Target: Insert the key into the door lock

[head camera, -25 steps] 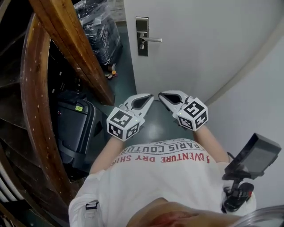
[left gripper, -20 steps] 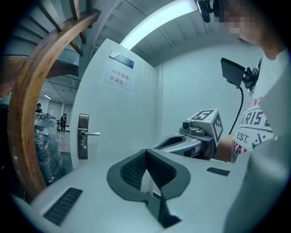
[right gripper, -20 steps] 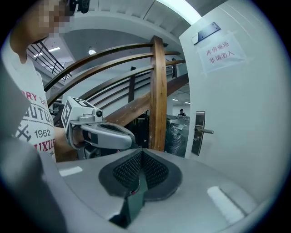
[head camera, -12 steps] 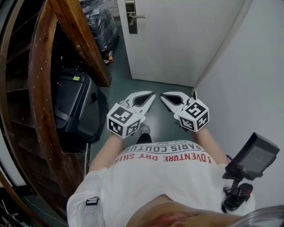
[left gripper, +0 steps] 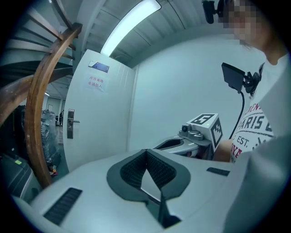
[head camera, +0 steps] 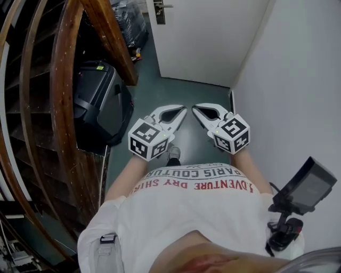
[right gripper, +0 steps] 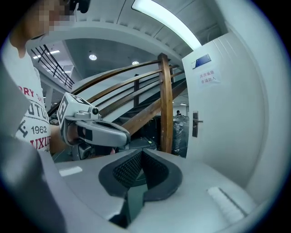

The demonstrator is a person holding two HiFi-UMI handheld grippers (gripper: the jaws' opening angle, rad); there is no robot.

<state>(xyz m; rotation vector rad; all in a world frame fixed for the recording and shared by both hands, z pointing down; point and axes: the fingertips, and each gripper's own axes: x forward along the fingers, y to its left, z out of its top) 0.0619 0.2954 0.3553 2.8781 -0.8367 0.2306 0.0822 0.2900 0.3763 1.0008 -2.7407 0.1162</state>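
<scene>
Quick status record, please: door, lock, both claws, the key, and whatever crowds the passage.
door: white door, ahead at the end of the passage
lock: metal lock plate with lever handle, well apart from both claws
left claw: shut, nothing between its jaws
right claw: shut, nothing between its jaws
key: not visible in any view
left side: black hard-shell suitcase beside curved wooden stair railing
right side: plain white wall
</scene>
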